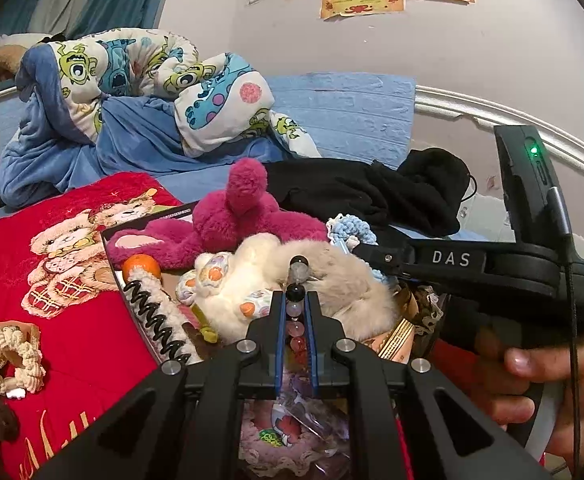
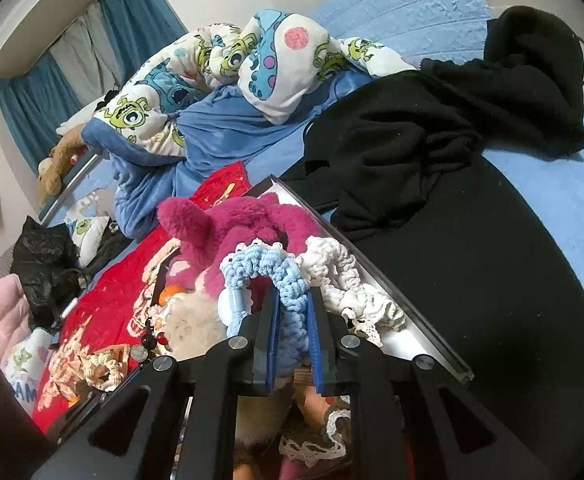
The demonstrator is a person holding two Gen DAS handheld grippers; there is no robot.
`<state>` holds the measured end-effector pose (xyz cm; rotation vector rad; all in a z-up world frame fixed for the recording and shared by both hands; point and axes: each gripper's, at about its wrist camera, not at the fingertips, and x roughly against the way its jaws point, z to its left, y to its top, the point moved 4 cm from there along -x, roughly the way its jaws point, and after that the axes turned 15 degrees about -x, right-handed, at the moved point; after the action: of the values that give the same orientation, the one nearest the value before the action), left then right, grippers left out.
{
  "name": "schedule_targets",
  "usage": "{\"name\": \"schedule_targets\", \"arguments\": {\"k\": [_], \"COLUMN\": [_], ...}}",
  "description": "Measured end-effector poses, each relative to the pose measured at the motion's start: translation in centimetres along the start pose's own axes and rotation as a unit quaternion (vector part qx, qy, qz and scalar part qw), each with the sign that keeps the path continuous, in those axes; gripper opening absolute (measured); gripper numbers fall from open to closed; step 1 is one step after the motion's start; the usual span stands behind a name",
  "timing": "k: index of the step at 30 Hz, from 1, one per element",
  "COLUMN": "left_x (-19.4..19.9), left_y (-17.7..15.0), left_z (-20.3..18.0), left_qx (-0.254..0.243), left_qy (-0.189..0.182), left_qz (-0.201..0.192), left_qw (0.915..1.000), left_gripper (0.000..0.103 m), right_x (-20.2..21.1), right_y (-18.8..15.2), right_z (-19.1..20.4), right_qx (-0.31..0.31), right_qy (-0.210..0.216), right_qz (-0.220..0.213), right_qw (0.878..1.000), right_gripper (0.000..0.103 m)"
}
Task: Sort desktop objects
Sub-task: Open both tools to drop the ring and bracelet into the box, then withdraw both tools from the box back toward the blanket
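A blue-sheeted bed (image 1: pixel 344 120) is filling both wrist views, its white curved rail (image 1: pixel 512 120) running along the wall at two o'clock in the left view. A cartoon-monster quilt with blue lining (image 1: pixel 131 92) is lying bunched at eleven o'clock, and a crumpled black garment (image 2: pixel 432 152) is spreading across the sheet at two o'clock in the right view, leaving bare blue sheet only at the far right edge. A red blanket printed with teddy bears (image 1: pixel 71 260) is covering the near left, where a cream crocheted scrunchie (image 1: pixel 9 360) is sitting alone at eight o'clock.

A shallow dark-rimmed tray (image 2: pixel 392 300) is resting on the bed, its straight edge running just beside the black garment. Inside it, a magenta plush toy (image 1: pixel 243 216) is lying at the far end, a cream fluffy plush (image 1: pixel 292 292) at the centre, a small orange fruit (image 1: pixel 141 266) and a fuzzy cream clip with a black coil (image 1: pixel 159 316) along the left rim, and a white crocheted scrunchie (image 2: pixel 332 268) against the right rim.

The left gripper (image 1: pixel 295 312) is clamping a string of dark, clear and pink beads (image 1: pixel 298 294) over the tray's middle. The right gripper (image 2: pixel 294 320) is pinching a light-blue crocheted scrunchie (image 2: pixel 267 272) above the tray, beside the magenta plush; a hand (image 1: pixel 532 380) is gripping its handle.
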<state>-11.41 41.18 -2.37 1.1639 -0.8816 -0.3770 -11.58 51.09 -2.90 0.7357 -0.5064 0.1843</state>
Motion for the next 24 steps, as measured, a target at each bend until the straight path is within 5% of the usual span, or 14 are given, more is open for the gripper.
{"name": "schedule_targets", "arguments": {"k": [8, 10, 12, 13, 15, 24], "left_x": [-0.1, -0.1, 0.0, 0.2, 0.3, 0.7], "left_y": [-0.2, -0.3, -0.4, -0.4, -0.5, -0.3], "left_z": [0.3, 0.5, 0.5, 0.6, 0.7, 0.7], "left_qx": [0.005, 0.008, 0.006, 0.004, 0.004, 0.005], "left_qy": [0.011, 0.026, 0.034, 0.04, 0.038, 0.039], "left_qz": [0.009, 0.018, 0.023, 0.022, 0.029, 0.021], "left_qw": [0.9999, 0.9995, 0.9991, 0.9989, 0.9988, 0.999], "left_gripper": [0.011, 0.026, 0.058, 0.065, 0.103, 0.103], "right_x": [0.3, 0.3, 0.8, 1.0, 1.6, 4.4], "right_y": [-0.4, -0.4, -0.2, -0.2, 0.0, 0.7], "right_z": [0.6, 0.5, 0.6, 0.6, 0.8, 0.7], "right_qx": [0.026, 0.02, 0.016, 0.018, 0.024, 0.02], "right_qy": [-0.014, -0.018, -0.015, -0.017, -0.029, -0.045], "right_qz": [-0.006, -0.004, -0.011, -0.015, -0.03, -0.08], "right_qw": [1.0, 1.0, 1.0, 1.0, 0.999, 0.996], "right_gripper": [0.024, 0.038, 0.052, 0.062, 0.103, 0.103]}}
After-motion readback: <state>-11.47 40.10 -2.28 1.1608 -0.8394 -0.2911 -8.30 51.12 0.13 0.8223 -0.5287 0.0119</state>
